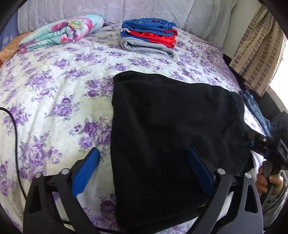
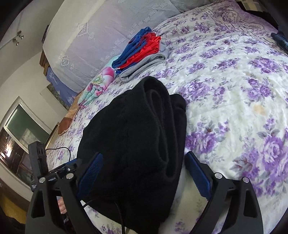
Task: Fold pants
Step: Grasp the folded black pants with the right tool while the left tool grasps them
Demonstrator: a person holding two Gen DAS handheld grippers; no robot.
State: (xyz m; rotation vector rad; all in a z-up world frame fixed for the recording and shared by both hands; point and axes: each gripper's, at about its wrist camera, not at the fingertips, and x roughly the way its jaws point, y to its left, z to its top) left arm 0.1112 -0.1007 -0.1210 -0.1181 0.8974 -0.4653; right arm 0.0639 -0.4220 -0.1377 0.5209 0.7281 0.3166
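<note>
Floral bedspread (image 1: 54,93), lace-draped headboard (image 1: 90,10) — window (image 2: 23,124), white wall (image 2: 21,72)

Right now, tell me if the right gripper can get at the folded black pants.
Probably yes. The right gripper is open, with its fingers on either side of the black pants' near end, and nothing lies between them. The stack of folded clothes sits well beyond, out of the way.
</note>
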